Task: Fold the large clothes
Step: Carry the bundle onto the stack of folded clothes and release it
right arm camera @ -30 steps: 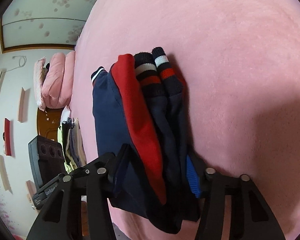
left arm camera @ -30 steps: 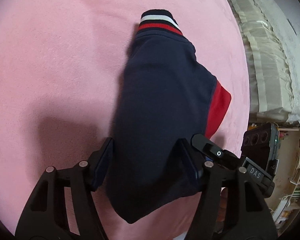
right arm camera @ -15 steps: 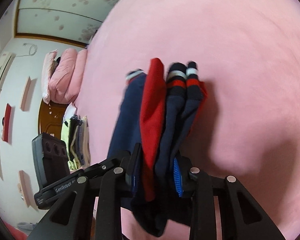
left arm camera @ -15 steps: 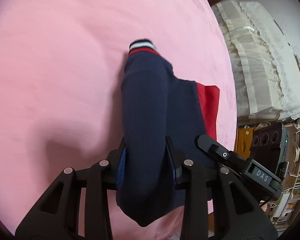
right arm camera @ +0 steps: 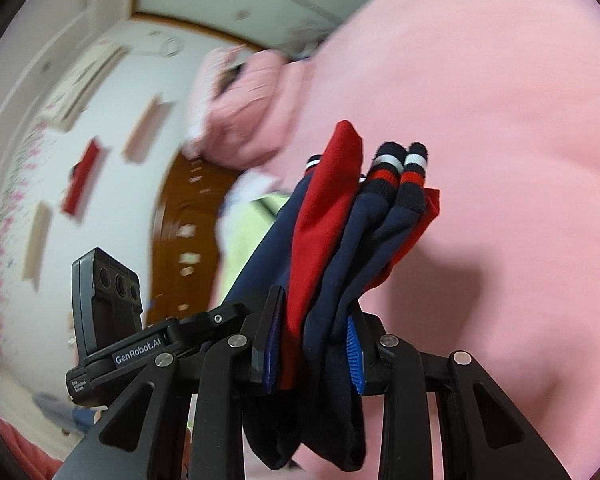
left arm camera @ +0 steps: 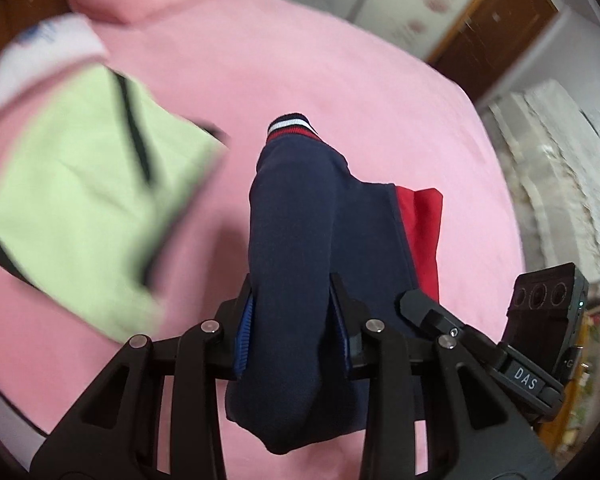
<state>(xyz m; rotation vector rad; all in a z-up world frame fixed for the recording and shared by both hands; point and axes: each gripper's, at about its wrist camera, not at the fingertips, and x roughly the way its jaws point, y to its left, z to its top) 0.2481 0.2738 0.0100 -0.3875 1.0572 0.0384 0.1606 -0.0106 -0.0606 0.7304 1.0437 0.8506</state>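
The left gripper (left arm camera: 292,320) is clamped on a folded navy garment (left arm camera: 296,240); both blue pads (left arm camera: 244,332) press into the cloth, which bulges out behind the jaws. In the left wrist view the garment hangs forward from the grip above the pink bedcover (left arm camera: 340,92), its striped cuff (left arm camera: 290,126) at the far end and a red panel (left arm camera: 420,232) showing on its right side. A pale green garment (left arm camera: 80,208) lies blurred on the bedcover to the left, with a white item (left arm camera: 40,56) beyond it.

The right gripper (right arm camera: 312,344) is likewise clenched on the same garment (right arm camera: 340,280), its pads (right arm camera: 356,356) squeezing several bunched layers of navy and red. Two striped cuffs (right arm camera: 400,168) stick up side by side at the far end of the bundle. A pink pillow (right arm camera: 240,112) sits at the bed's far edge, and a brown door (right arm camera: 184,232) stands behind.
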